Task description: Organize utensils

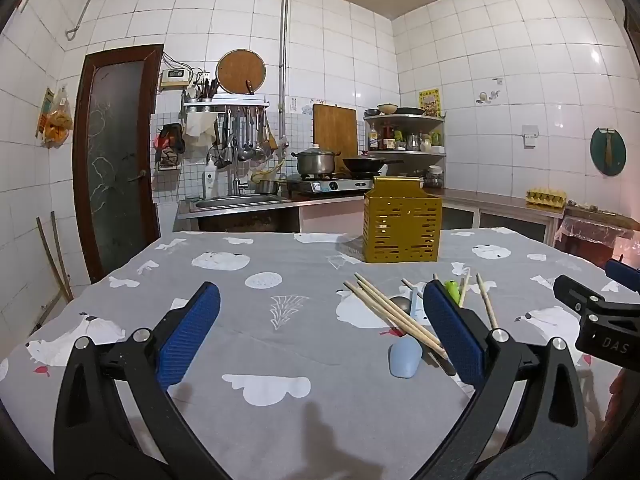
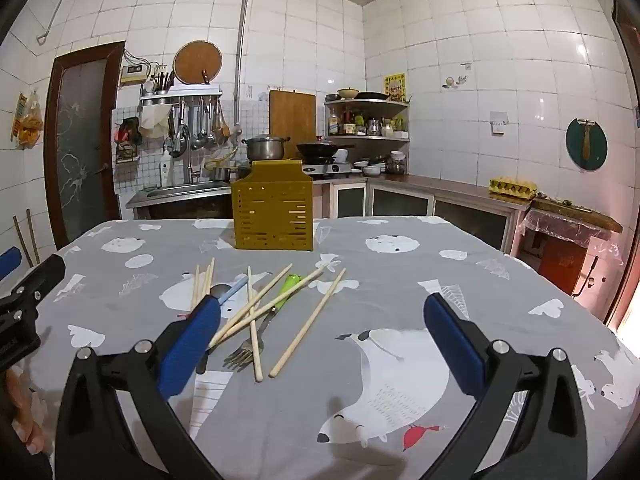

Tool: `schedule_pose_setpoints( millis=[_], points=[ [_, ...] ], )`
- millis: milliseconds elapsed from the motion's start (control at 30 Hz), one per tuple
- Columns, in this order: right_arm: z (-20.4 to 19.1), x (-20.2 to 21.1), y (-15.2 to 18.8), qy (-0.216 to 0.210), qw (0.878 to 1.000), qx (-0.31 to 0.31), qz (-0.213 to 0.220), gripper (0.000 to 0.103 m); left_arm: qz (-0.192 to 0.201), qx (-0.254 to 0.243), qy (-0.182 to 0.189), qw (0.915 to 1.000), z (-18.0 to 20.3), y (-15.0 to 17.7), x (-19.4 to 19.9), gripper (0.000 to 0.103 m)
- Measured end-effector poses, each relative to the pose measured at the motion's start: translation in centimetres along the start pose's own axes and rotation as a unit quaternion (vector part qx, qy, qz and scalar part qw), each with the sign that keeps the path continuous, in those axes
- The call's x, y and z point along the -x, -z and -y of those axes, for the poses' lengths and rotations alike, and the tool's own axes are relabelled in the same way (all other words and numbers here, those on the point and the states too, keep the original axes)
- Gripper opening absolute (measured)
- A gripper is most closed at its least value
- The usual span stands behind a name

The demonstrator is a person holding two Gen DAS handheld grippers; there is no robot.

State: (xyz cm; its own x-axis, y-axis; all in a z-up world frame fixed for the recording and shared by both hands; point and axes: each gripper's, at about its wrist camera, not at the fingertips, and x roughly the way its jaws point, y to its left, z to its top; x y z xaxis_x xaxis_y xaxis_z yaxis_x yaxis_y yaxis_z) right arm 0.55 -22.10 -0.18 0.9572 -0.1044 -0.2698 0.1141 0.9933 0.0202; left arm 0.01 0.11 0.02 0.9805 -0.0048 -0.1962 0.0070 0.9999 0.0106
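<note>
Between both grippers' wide, empty fingers, the chopsticks (image 2: 308, 322) lie crossed, best pinched singly for the holder (image 2: 273, 216).

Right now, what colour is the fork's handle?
Bright green; the fork shows best in the right wrist view, lying under the chopsticks.

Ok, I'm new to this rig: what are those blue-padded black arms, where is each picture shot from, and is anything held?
They are two handheld grippers, each with a camera looking along its jaws. One picture is from the left gripper, the other from the right gripper. Both stand open and hold nothing. On the grey tablecloth lie loose chopsticks, a fork with a green handle, and a blue-handled spoon. Behind them stands a yellow slotted holder.
</note>
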Motion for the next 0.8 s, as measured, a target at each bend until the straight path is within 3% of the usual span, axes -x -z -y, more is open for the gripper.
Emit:
schedule_pose_setpoints(
  millis=[800],
  points=[
    [0.0, 1.2, -0.1, 0.007, 1.0, 0.004, 0.006, 0.099, 0.007, -0.011, 0.001, 0.9999, 0.3, -0.2, -0.1, 0.098]
  ],
)
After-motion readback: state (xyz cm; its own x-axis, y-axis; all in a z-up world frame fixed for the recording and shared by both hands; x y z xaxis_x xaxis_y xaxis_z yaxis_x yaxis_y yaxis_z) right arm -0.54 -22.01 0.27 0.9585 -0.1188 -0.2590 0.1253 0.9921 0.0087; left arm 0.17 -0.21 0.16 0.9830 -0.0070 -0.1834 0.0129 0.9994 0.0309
